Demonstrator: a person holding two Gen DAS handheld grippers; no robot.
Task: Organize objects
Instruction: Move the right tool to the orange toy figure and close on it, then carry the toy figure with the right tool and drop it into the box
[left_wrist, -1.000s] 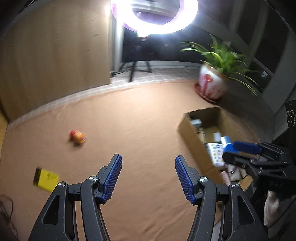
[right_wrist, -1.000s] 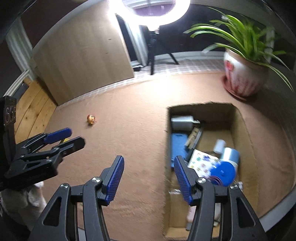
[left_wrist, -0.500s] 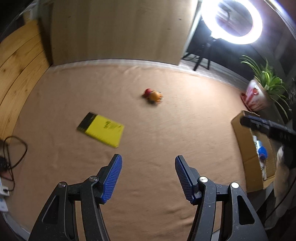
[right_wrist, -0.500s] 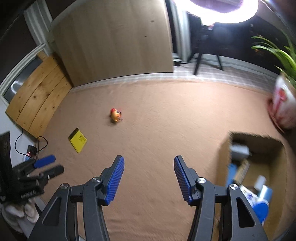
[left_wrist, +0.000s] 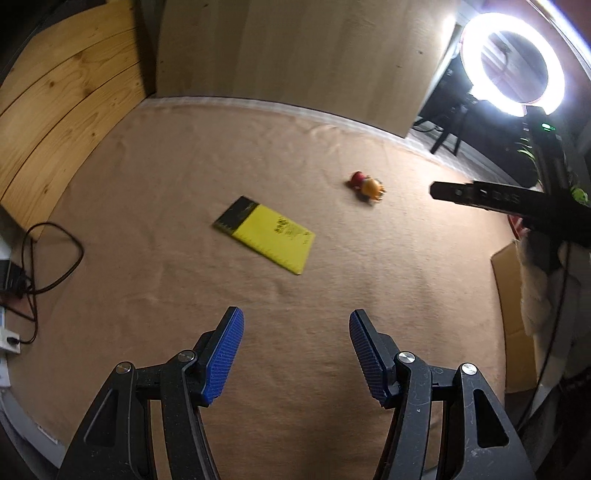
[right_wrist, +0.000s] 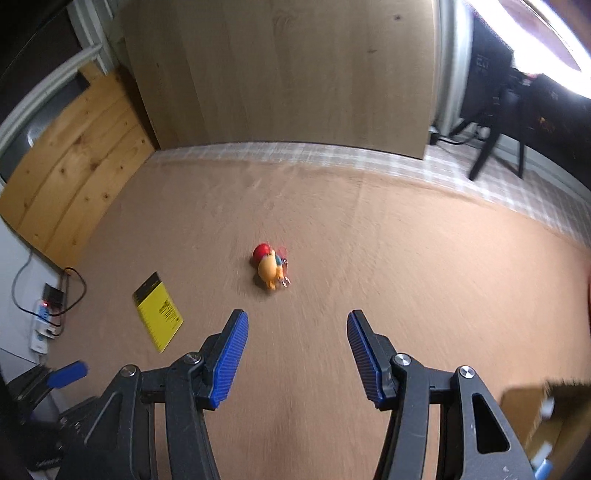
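A yellow notepad with a black top edge (left_wrist: 266, 238) lies flat on the tan carpet, ahead of my open, empty left gripper (left_wrist: 295, 325). A small orange toy figure with a red cap (left_wrist: 365, 186) lies further off to the right. In the right wrist view the toy (right_wrist: 269, 267) lies just ahead of my open, empty right gripper (right_wrist: 297, 326), and the notepad (right_wrist: 158, 316) is to the left. The right gripper's body shows in the left view (left_wrist: 517, 205); the left gripper's blue fingertip (right_wrist: 68, 370) shows at the lower left.
A cardboard box's edge (left_wrist: 511, 280) is at the right, its corner also in the right view (right_wrist: 532, 410). A power strip with cables (right_wrist: 46, 317) lies at the carpet's left edge. Wood panels (left_wrist: 288, 48) stand behind; a ring light on a tripod (left_wrist: 513, 61) at the back right.
Both grippers have swung left, away from the box toward the notepad and toy, and moved closer to them. Both stay open and empty.
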